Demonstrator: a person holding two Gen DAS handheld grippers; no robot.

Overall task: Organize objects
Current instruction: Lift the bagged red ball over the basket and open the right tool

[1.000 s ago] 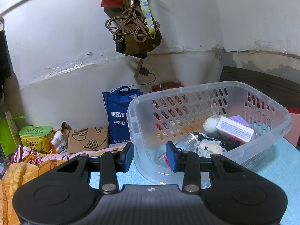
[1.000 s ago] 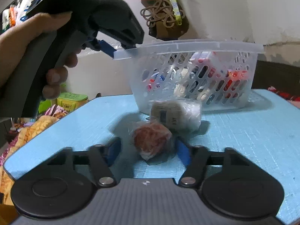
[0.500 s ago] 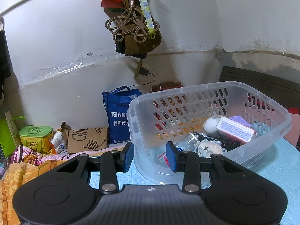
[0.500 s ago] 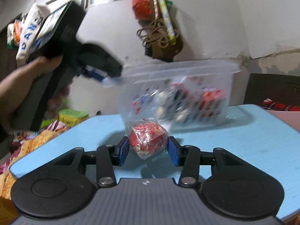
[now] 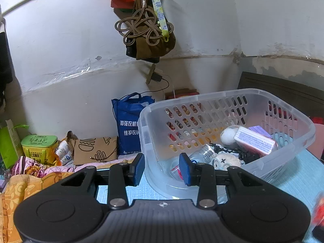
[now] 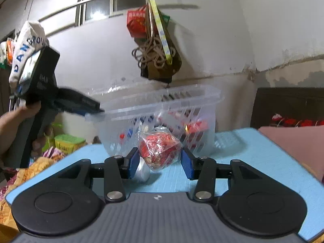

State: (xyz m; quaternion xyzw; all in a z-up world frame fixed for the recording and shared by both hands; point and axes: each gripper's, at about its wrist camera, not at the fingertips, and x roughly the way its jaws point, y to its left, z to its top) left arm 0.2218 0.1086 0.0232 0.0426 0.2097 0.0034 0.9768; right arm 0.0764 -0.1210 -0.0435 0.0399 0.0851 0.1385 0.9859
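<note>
And there's the right gripper (image 6: 160,163) clamped on a little clear-wrapped packet (image 6: 159,149) of red sweets, both blue pads pressing its crinkled sides, jaws partly closed around it. The packet hangs clear of the blue table (image 6: 253,162), just in front of the clear plastic basket (image 6: 162,109). Directly below it, on the table, sits a pale wrapped bundle (image 6: 142,172), half hidden behind the left pad.

Over on the other side, the left gripper (image 5: 162,169) has the near corner of the basket (image 5: 222,121): one blue pad sits outside the wall, the other inside, narrowly parted with the rim between them. From the right-hand camera you can see a hand (image 6: 22,121) wrapped round that tool's handle, its nose right at the basket's rim corner, and the basket looks tipped, that corner lifted.

Inside the basket there's a jumble: a small clear bottle (image 5: 202,154) lying on its side, a white ball (image 5: 227,134), a pink-and-white striped box (image 5: 255,141) and a white round thing with a cross mark (image 5: 225,161).

Behind, on the floor by the wall, stand a blue tote bag (image 5: 128,125), a brown paper bag (image 5: 95,149) and a green tin (image 5: 38,147). A knotted cord bundle (image 5: 145,30) hangs on the wall above.
</note>
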